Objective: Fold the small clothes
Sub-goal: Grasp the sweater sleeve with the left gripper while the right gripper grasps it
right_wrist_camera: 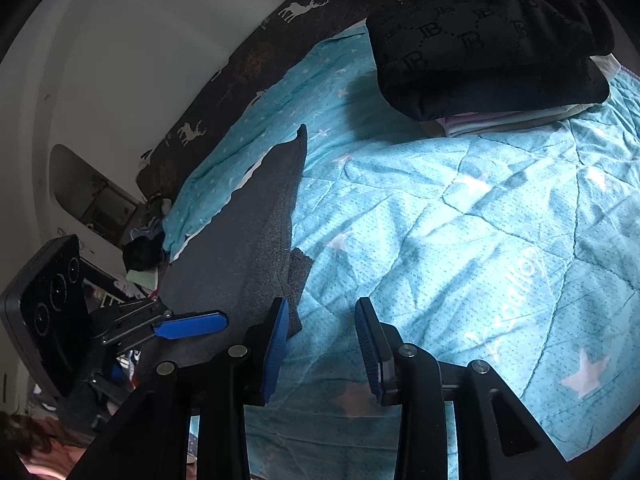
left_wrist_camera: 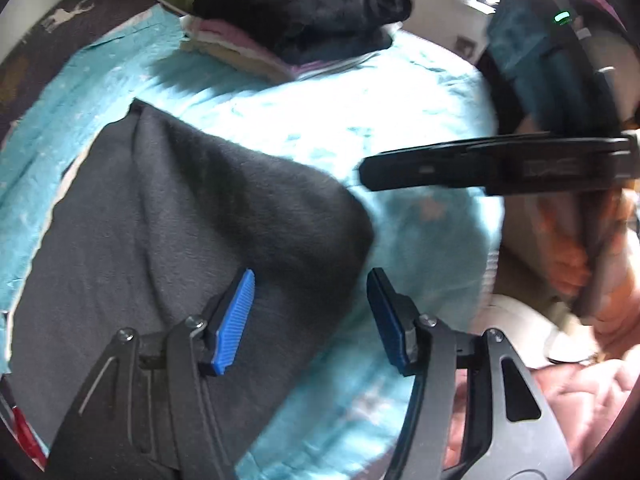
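A dark grey garment (left_wrist_camera: 168,248) lies partly folded on a turquoise star-print quilt (left_wrist_camera: 320,120). It also shows in the right wrist view (right_wrist_camera: 248,232), on the quilt (right_wrist_camera: 440,220). My left gripper (left_wrist_camera: 312,316) is open and empty, hovering over the garment's right edge. My right gripper (right_wrist_camera: 322,344) is open and empty, just right of the garment's near corner. The right gripper also shows side-on in the left wrist view (left_wrist_camera: 368,172), above the quilt. The left gripper shows in the right wrist view (right_wrist_camera: 216,320), over the garment.
A stack of folded clothes topped by a black patterned garment (right_wrist_camera: 488,40) sits at the quilt's far end, also in the left wrist view (left_wrist_camera: 304,12). A dark deer-print blanket (right_wrist_camera: 248,64) runs along the wall side. The person's hand (left_wrist_camera: 572,264) is at the right.
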A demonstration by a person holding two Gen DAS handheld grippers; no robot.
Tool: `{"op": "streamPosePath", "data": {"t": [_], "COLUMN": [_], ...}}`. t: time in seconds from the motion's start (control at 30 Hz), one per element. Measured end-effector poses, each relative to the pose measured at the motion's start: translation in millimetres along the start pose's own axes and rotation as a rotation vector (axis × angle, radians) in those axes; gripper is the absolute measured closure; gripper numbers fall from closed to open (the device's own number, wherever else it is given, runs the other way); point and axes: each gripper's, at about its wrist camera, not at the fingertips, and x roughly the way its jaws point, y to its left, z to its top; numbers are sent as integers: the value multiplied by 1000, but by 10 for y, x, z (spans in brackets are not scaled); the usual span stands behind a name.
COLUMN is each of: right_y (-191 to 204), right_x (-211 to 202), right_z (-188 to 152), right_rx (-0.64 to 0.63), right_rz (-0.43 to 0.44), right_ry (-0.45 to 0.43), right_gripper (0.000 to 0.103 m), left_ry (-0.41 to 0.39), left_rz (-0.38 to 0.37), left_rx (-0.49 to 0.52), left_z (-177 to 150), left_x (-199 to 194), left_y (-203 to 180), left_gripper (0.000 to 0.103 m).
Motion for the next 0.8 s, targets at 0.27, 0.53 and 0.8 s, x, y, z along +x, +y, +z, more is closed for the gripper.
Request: {"op": "streamPosePath", "data": {"t": [0.27,0.53,0.8], "right_y": [156,567,1056], "right_x": [-89,162,255], "right_z": [-51,-19,270], "right_rx": [-78,-254,-461], "right_rz": [-5,48,86], "right_ry": [-4,57,63], "right_gripper": [65,61,61], "left_ry": [-118,-136,-152], "left_rz": [-71,-121,-155], "left_rx": [-305,-449,-425], "left_z": [-10,-217,-171], "left_x": [-341,-404,-379], "left_y": [752,1024,946], "left_gripper": [88,88,88]}}
